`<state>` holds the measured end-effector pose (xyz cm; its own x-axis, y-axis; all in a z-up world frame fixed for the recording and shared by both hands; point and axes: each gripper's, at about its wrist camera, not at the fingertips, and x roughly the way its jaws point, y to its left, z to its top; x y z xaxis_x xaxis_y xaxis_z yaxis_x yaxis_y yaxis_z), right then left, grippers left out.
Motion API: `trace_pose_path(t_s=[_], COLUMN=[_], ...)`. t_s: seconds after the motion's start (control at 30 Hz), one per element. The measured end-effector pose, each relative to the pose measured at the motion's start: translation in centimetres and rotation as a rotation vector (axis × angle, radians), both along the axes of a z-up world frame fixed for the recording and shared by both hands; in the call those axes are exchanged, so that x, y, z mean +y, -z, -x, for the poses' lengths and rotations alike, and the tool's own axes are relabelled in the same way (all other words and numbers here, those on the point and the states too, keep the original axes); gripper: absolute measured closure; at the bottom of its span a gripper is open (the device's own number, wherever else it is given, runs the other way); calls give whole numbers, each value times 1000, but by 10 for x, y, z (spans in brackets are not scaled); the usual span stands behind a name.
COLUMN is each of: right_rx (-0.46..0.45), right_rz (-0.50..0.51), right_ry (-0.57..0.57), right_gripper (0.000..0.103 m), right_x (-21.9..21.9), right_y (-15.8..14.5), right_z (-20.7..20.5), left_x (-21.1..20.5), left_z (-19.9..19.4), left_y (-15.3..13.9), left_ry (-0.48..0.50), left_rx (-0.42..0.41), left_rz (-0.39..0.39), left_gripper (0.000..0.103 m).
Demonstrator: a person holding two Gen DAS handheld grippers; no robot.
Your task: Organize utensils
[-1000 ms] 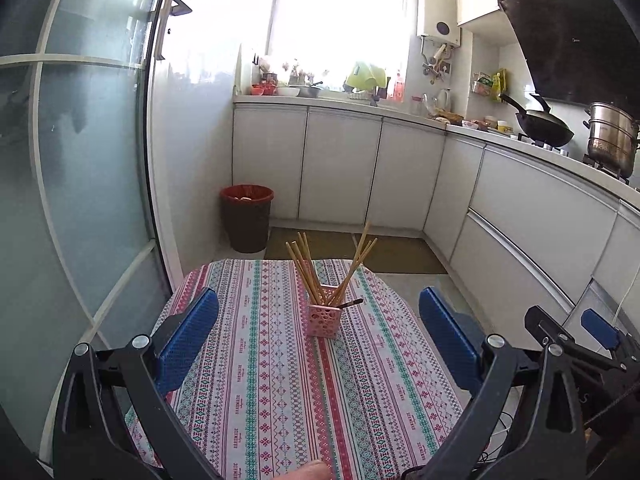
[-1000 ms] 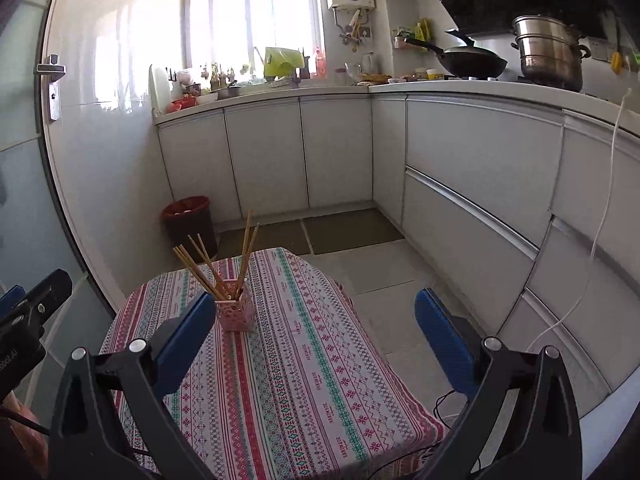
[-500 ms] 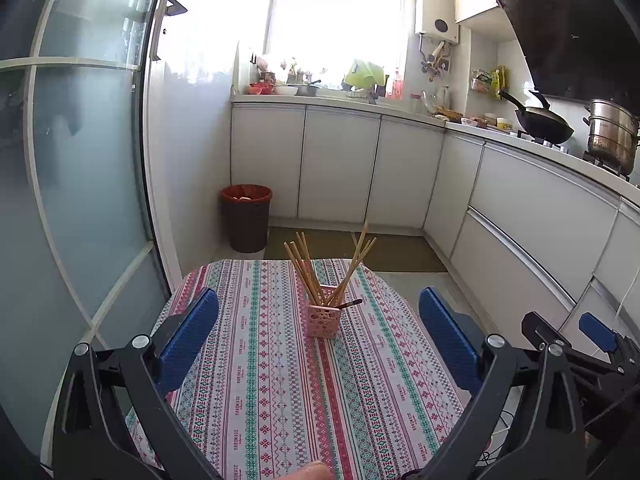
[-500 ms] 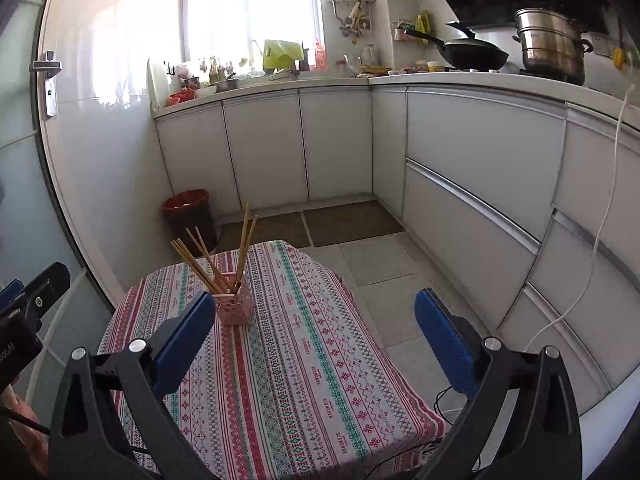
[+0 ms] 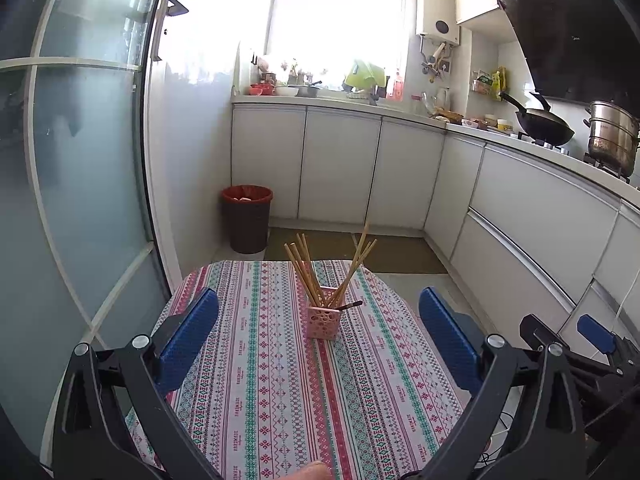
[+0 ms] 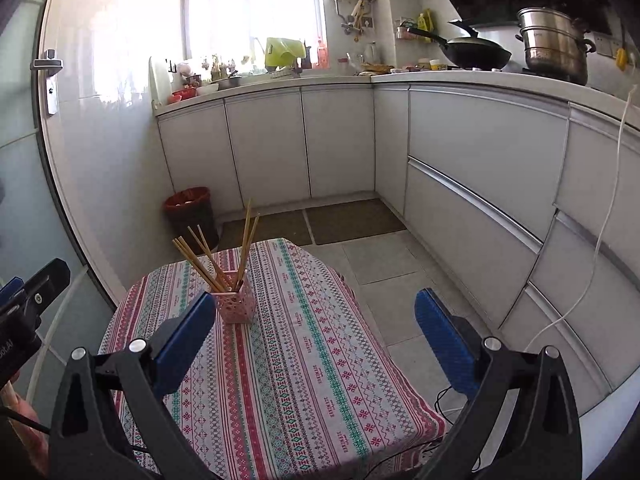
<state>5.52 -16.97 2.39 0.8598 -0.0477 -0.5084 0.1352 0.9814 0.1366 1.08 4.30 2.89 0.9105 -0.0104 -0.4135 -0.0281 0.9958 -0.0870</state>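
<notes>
- Two hand-held grippers, left [image 5: 318,334] and right [image 6: 314,330], both spread wide, nothing between the blue pads.
- Pink holder [image 5: 323,323] upright on the worktop [image 5: 260,380], ahead of the left hand-held gripper, between its fingers, untouched.
- Wooden chopsticks [image 5: 306,270] fanned out inside; one dark utensil [image 5: 352,305] tipped over the rim.
- Same holder [image 6: 233,301] just beside the right hand-held gripper's left pad [image 6: 182,344].

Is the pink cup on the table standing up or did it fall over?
Standing up. The pink cup sits flat on the striped tablecloth, and the chopsticks poke out of its top, fanning left and right.
</notes>
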Motion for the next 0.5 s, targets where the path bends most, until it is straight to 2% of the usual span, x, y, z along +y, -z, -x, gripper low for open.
trace_pose_path(t_s=[0.5], right_rx=[8], right_rz=[-13], right_ry=[-5], right_gripper=[6], right_x=[2], right_y=[2], right_z=[-1], left_x=[4], left_z=[1], left_y=[2], left_ry=[-2], left_rx=[3], left_rz=[1], left_gripper=[7])
